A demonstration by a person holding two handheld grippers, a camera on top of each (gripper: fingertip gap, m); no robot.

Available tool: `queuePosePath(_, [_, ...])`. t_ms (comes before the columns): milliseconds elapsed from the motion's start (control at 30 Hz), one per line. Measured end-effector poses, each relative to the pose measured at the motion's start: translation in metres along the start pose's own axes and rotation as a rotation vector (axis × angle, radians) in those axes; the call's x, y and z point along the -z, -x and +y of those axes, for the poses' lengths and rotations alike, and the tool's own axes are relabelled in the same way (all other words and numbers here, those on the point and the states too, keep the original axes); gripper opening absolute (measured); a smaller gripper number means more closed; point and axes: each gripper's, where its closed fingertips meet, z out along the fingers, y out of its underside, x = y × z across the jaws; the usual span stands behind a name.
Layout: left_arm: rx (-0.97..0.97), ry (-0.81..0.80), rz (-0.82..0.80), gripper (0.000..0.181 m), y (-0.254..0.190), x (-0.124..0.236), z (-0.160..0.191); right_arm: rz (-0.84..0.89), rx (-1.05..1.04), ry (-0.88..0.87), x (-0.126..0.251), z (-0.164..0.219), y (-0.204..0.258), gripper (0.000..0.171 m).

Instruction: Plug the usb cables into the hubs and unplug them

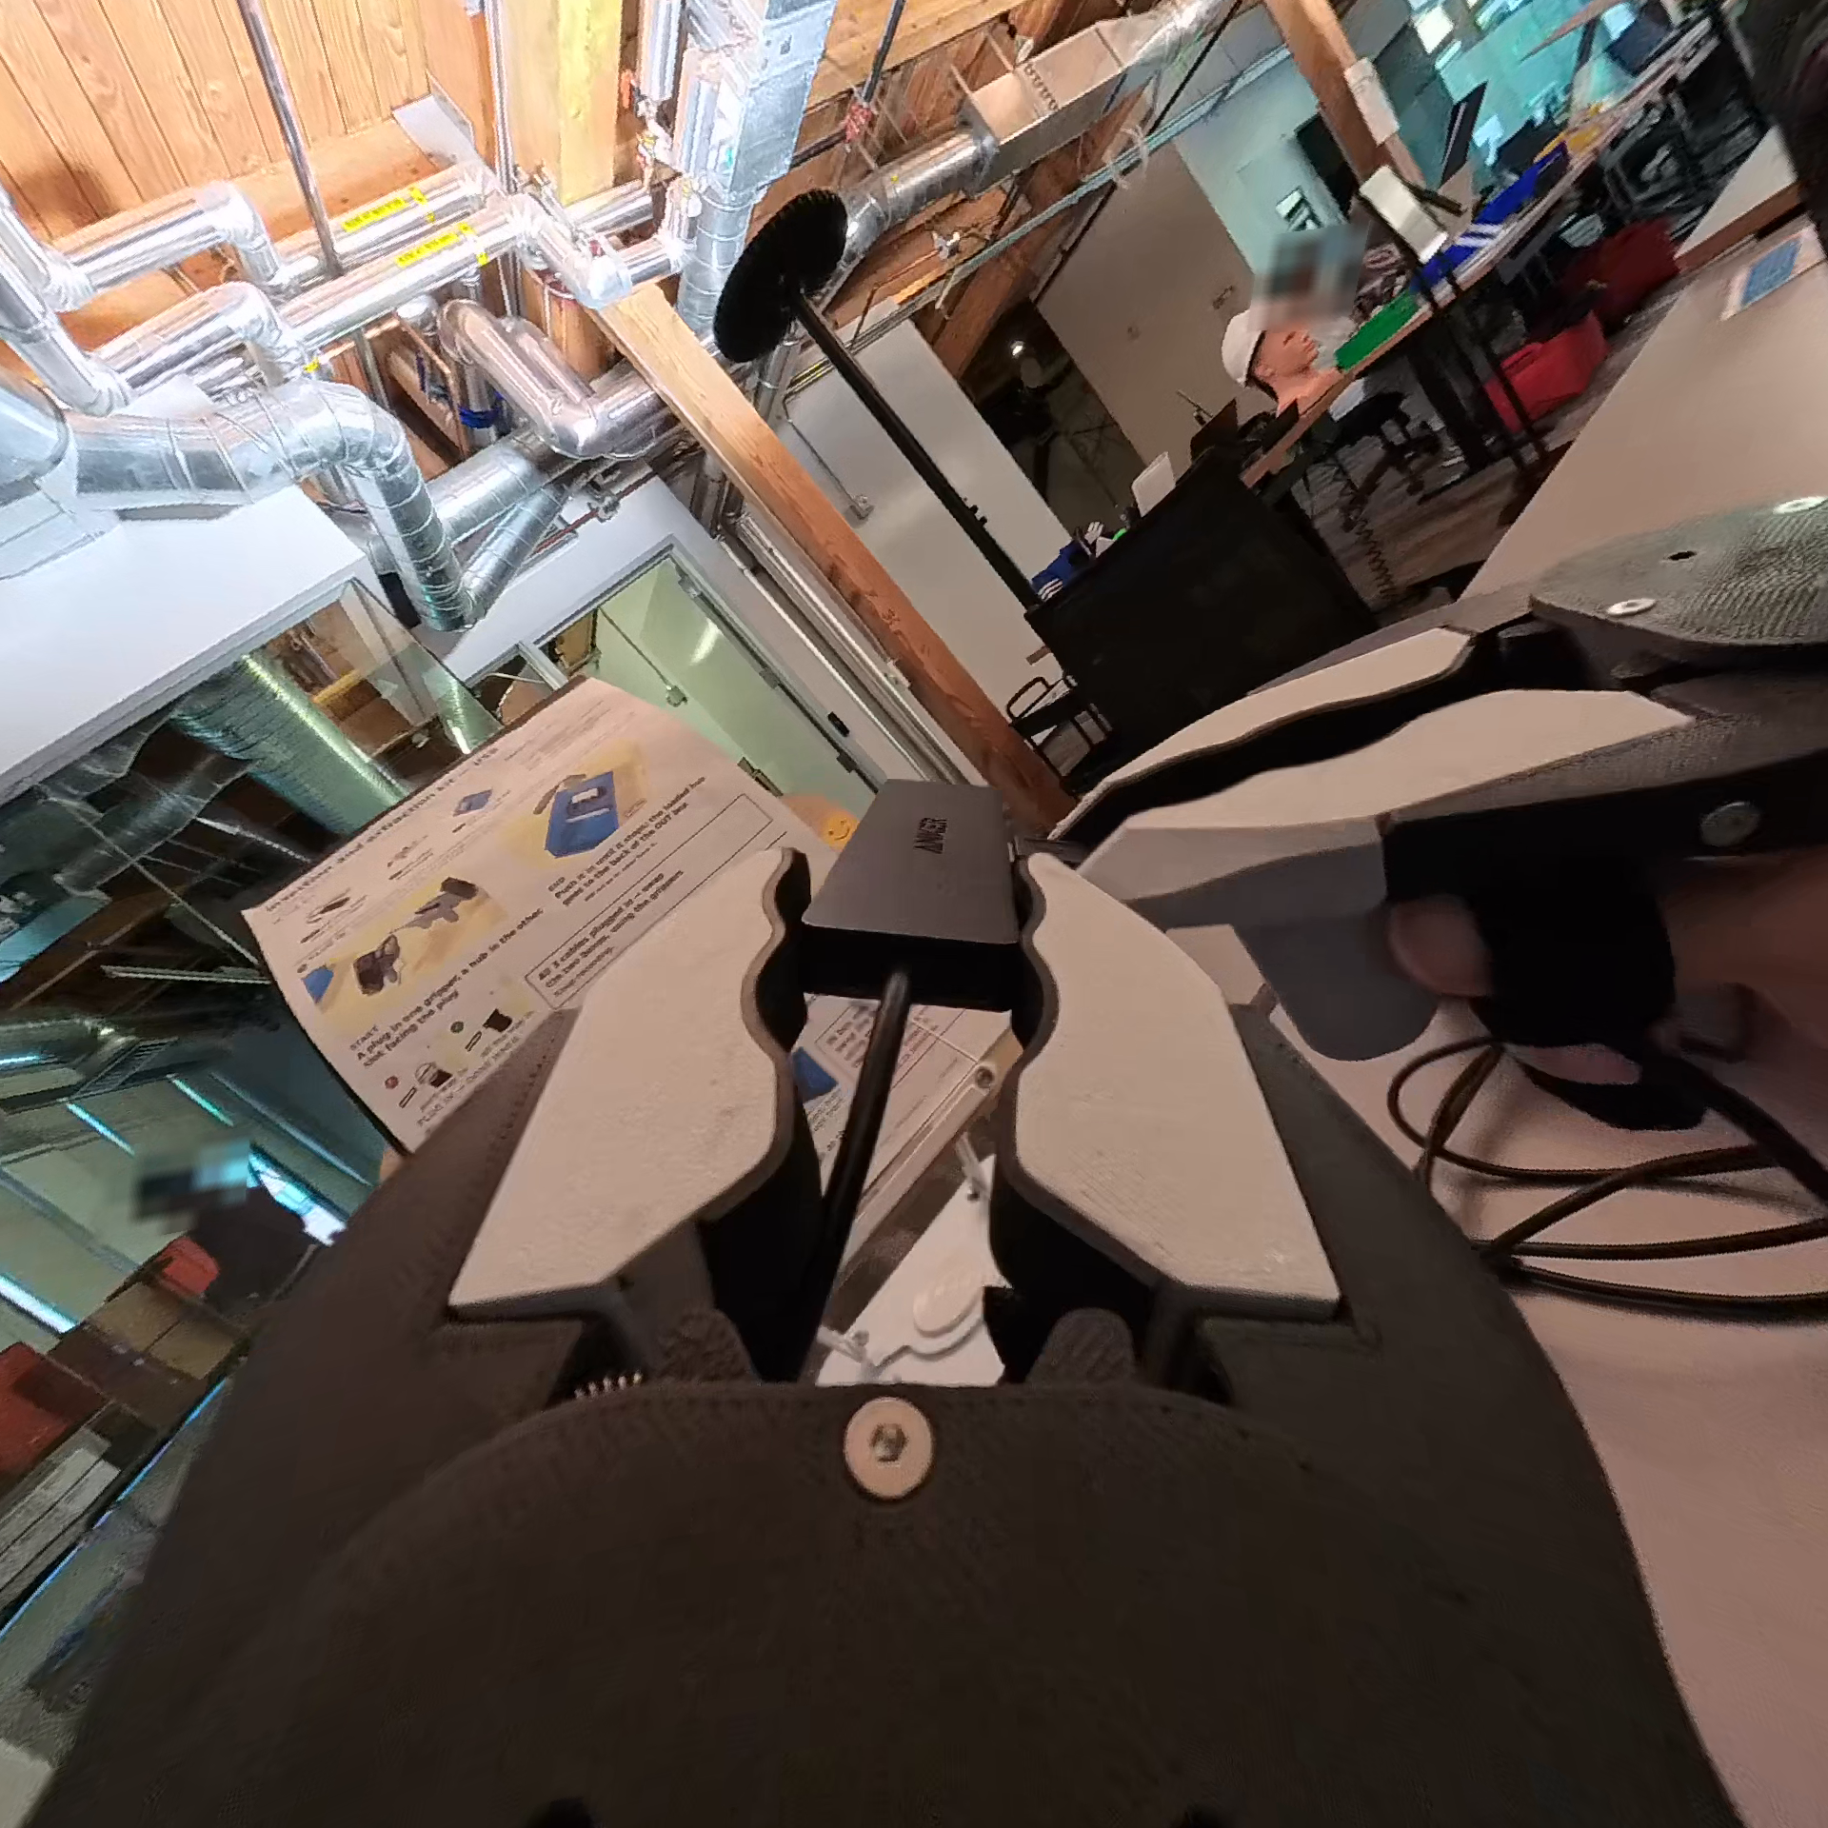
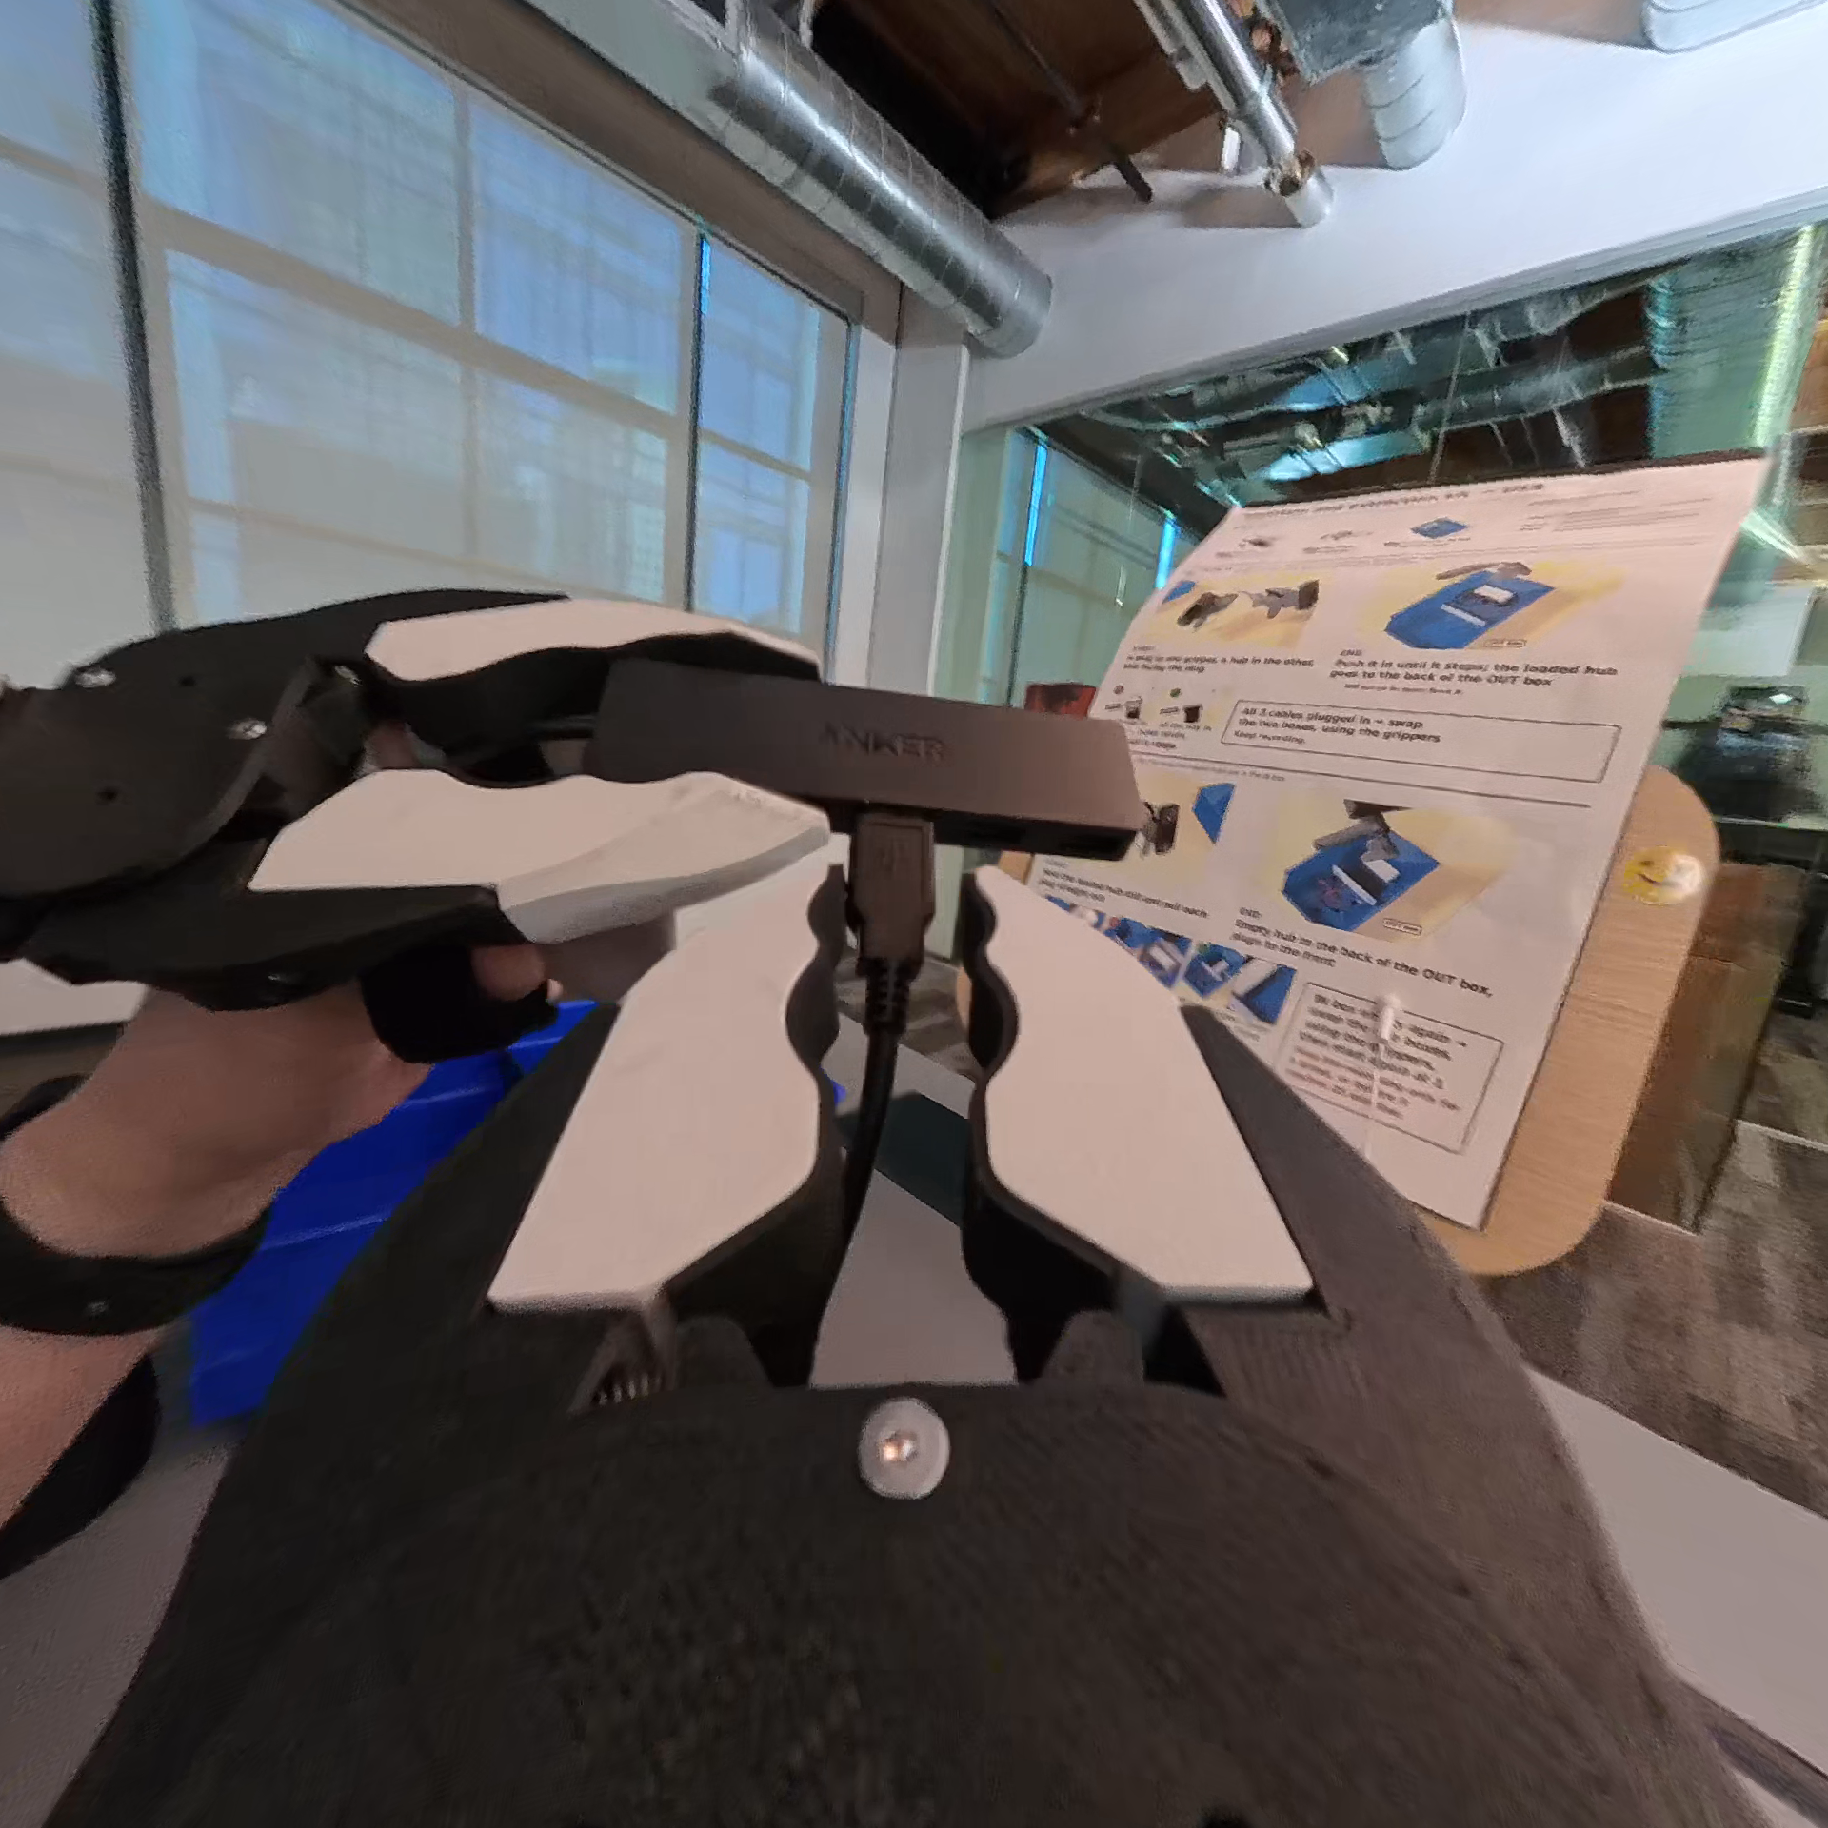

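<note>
My left gripper (image 1: 910, 880) is shut on the sides of a black USB hub (image 1: 920, 841) and holds it in the air; the hub's own black cable (image 1: 870, 1088) hangs back between the fingers. In the right wrist view the left gripper (image 2: 816, 737) comes in from the left with the hub (image 2: 870, 752) level. A black USB plug (image 2: 893, 870) sits in a port on the hub's near edge. My right gripper (image 2: 898, 890) has a finger on each side of the plug, with a thin gap showing on the right side. Its tips (image 1: 1063, 841) sit against the hub's right edge.
An instruction sheet (image 2: 1385, 791) on a wooden board stands behind the hub, also in the left wrist view (image 1: 514, 890). A blue bin (image 2: 396, 1187) lies below the left gripper. Dark cables (image 1: 1583, 1217) loop on the white table (image 1: 1662, 1484).
</note>
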Motion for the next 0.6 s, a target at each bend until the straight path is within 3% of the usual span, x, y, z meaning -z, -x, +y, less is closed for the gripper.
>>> queuePosePath(233, [-0.022, -0.017, -0.014, 0.038, -0.001, 0.0, -0.003, -0.029, -0.034, 0.011, 0.003, -0.003, 0.002, 0.017])
queuePosePath(467, [-0.028, -0.021, -0.041, 0.039, 0.0, 0.0, -0.01, 0.06, 0.055, 0.008, 0.007, -0.012, 0.001, 0.018])
queuePosePath(600, [0.002, -0.032, -0.005, 0.039, 0.002, 0.005, -0.014, -0.084, 0.083, -0.008, 0.007, -0.017, 0.008, 0.017])
